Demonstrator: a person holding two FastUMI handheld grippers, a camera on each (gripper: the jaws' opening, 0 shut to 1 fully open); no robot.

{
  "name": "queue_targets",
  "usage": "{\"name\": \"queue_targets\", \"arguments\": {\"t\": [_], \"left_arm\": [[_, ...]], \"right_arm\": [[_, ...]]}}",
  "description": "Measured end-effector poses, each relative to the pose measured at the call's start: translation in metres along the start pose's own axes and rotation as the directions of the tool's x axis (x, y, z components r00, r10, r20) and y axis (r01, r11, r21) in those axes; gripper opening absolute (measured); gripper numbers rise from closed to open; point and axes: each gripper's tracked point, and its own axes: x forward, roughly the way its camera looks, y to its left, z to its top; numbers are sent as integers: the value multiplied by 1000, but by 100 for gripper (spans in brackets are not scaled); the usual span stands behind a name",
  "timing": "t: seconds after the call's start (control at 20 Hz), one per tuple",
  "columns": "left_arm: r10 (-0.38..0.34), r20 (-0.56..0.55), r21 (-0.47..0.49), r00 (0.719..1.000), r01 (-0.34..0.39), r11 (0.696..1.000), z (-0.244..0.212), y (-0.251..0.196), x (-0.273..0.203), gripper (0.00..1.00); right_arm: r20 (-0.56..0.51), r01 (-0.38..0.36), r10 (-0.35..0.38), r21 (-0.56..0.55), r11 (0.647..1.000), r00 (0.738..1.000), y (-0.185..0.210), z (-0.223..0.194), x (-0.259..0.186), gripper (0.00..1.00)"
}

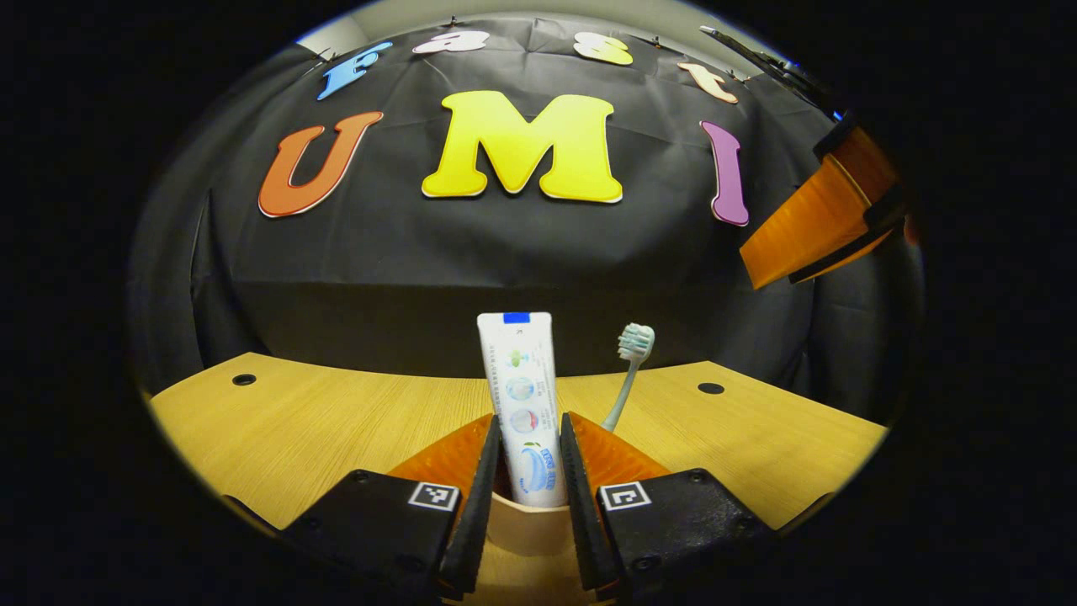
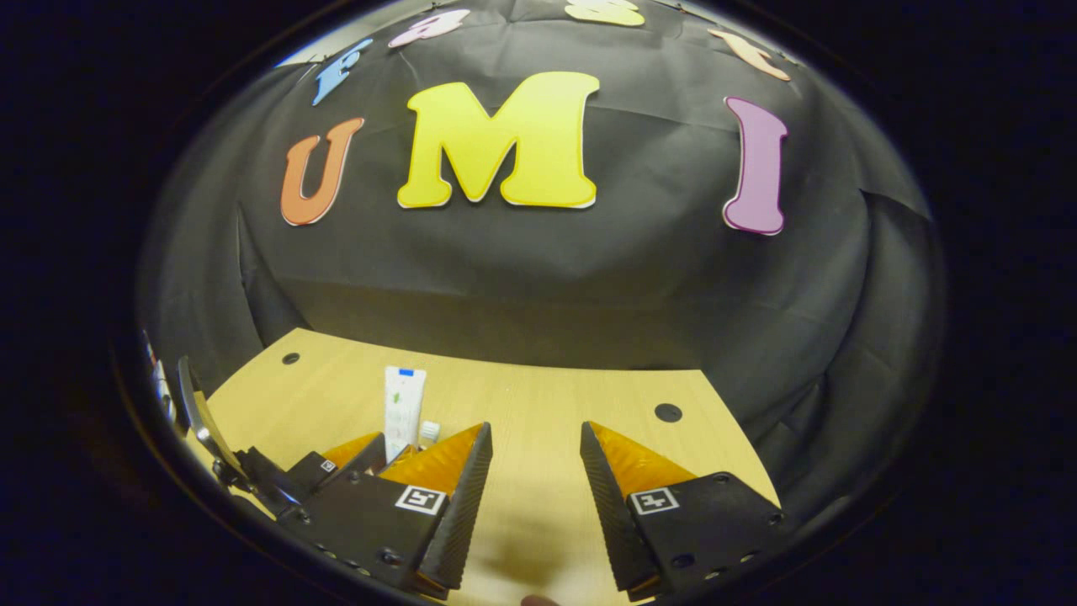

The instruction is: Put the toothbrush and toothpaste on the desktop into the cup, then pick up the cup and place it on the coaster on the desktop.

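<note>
With toothpaste (image 1: 523,404) and toothbrush (image 1: 629,370) standing in the cup (image 1: 526,526), the left gripper (image 1: 526,497) holds the cup for the carry to the coaster.

Its fingers (image 1: 481,497) are clamped on the cup's sides, the tube upright between them, the brush leaning just right of it. Farther right, the right gripper (image 2: 528,505) hangs over bare bench (image 2: 538,404), fingers apart and holding nothing. To do this well (my judgement), keep the cup level, move slowly, and ease the grip only once it sits flat; the coaster's place I cannot tell.
</note>
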Motion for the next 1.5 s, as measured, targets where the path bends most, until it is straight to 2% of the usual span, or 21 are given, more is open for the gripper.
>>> {"name": "queue_targets", "arguments": {"t": [0.2,0.25,0.35,0.4,0.5,0.55,0.65,0.8,0.9,0.95,1.05,1.25,1.3,1.35,1.5], "left_arm": [[-2,-3,-10,1000,2,1000,10,5,-16,53],[-10,-7,-15,1000,10,1000,12,5,-22,58],[-3,-22,-12,1000,3,1000,18,10,-38,81],[7,-23,-12,1000,-7,1000,21,16,-47,100],[27,-22,-28,999,-28,999,33,28,-68,100],[42,-34,-32,999,-43,999,35,37,-80,99],[78,-68,-29,995,-80,996,33,56,-104,100],[134,-107,-42,985,-139,989,39,87,-136,100],[179,-106,-51,978,-185,981,52,111,-152,100],[206,-103,-53,973,-212,976,59,124,-159,100],[244,-92,-64,965,-251,966,72,143,-169,100],[296,-69,-63,953,-300,952,94,173,-185,100],[302,-71,-61,951,-306,950,94,179,-188,100],[310,-77,-59,947,-315,947,93,185,-190,99],[348,-98,-58,932,-355,933,89,208,-200,100]], "right_arm": [[-3,-6,6,3,1000,1000,9,-1,-3,66],[-3,-9,9,7,1000,1000,12,0,-4,66],[-4,-16,16,3,1000,1000,19,0,-7,66],[-8,-21,21,-1,1000,1000,23,-1,-8,66],[-21,-35,35,3,999,999,29,-3,-12,69],[-27,-41,41,7,999,999,34,-4,-14,79],[-49,-52,52,3,999,997,44,-9,-16,87],[-93,-81,80,-5,997,992,64,-18,-20,85],[-142,-102,100,-10,995,985,80,-29,-20,87],[-174,-111,107,-12,994,979,85,-35,-19,92],[-228,-121,116,-9,993,967,95,-47,-16,96],[-342,-121,112,-5,993,933,108,-77,-2,94],[-370,-120,107,-11,993,923,111,-84,2,99],[-393,-121,104,-20,992,914,113,-90,6,99],[-478,-114,90,-22,993,874,118,-114,20,96]]}}
